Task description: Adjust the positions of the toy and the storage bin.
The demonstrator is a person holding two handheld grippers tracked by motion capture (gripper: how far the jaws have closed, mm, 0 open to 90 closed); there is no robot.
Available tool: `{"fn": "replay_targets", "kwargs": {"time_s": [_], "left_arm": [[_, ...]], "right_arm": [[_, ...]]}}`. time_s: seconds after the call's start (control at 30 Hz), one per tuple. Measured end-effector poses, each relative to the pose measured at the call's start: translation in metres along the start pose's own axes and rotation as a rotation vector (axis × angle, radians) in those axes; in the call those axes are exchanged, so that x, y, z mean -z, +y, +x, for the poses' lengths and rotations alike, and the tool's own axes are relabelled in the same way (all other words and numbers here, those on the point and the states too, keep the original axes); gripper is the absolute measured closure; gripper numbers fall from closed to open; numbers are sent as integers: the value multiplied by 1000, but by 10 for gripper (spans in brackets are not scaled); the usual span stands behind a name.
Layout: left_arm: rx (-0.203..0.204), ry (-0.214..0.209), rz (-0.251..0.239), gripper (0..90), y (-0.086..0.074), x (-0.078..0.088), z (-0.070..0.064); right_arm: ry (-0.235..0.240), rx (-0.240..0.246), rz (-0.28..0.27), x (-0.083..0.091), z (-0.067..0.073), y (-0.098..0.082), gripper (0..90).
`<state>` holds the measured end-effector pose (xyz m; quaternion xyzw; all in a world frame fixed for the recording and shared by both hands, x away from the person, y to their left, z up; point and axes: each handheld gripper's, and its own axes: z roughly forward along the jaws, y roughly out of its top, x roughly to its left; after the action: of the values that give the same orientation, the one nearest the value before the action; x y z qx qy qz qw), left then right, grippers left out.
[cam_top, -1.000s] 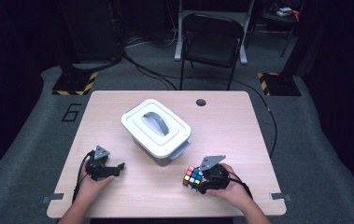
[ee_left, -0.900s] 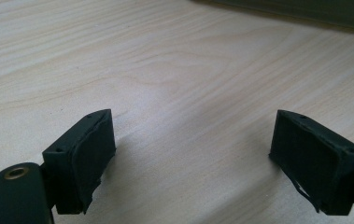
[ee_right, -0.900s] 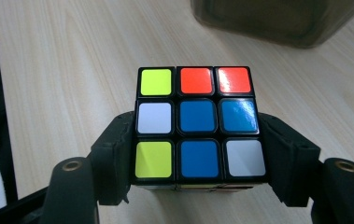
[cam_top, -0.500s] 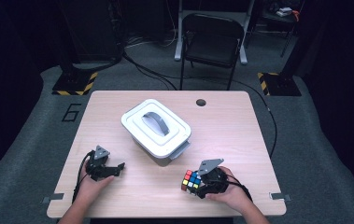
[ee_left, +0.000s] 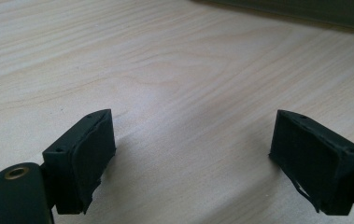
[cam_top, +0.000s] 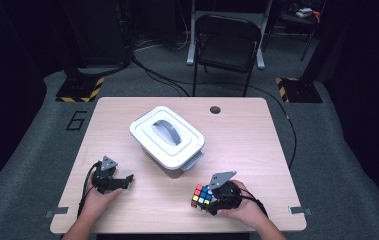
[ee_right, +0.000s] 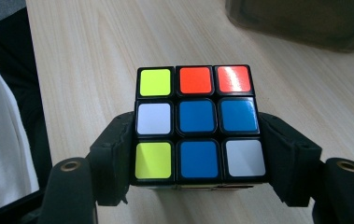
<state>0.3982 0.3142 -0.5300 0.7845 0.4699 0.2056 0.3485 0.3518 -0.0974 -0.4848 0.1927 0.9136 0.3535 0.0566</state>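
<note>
So we've got the puzzle cube point(ee_right: 198, 123) clamped in our right gripper point(cam_top: 216, 199), pads pressed against its two sides, down at the near right part of the table point(cam_top: 247, 135). In the right gripper view the face toward the camera reads yellow, red, red across the top, white, blue, blue in the middle, and yellow, blue, white along the bottom, so it's scrambled. Our guess is the cube is meant to go into the white lidded box point(cam_top: 167, 136) sitting in the middle of the table, but honestly that's a judgement call. If so, the pickup part looks done: the cube is gripped. What's left is pretty much everything else. The lid with its grey handle point(cam_top: 166, 131) is on the box, so that probably has to come off before anything goes in. Our left gripper point(cam_top: 120, 182) sits at the near left, well apart from the box, with its jaws spread wide and nothing between them, just bare wood showing in the left gripper view, so it looks free to deal with the lid. As for writing, we can't spot any brand or label on the cube or the box. The one readable mark is a big "6" point(cam_top: 78, 120) on the grey floor just off the table's far left corner.
</note>
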Motion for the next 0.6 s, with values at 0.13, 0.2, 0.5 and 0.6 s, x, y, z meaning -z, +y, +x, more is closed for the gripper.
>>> {"fn": "replay_targets", "kwargs": {"time_s": [0.13,0.2,0.5,0.6], "left_arm": [[0,0,0,138,0,0,0],[0,0,0,138,0,0,0],[1,3,-1,138,0,0,0],[4,4,0,139,0,0,-1]], "right_arm": [[-1,-10,-10,3,-2,0,283],[-1,-29,-25,5,-3,1,264],[6,-72,-92,23,-4,8,261],[9,-79,-105,25,-5,10,266]]}}
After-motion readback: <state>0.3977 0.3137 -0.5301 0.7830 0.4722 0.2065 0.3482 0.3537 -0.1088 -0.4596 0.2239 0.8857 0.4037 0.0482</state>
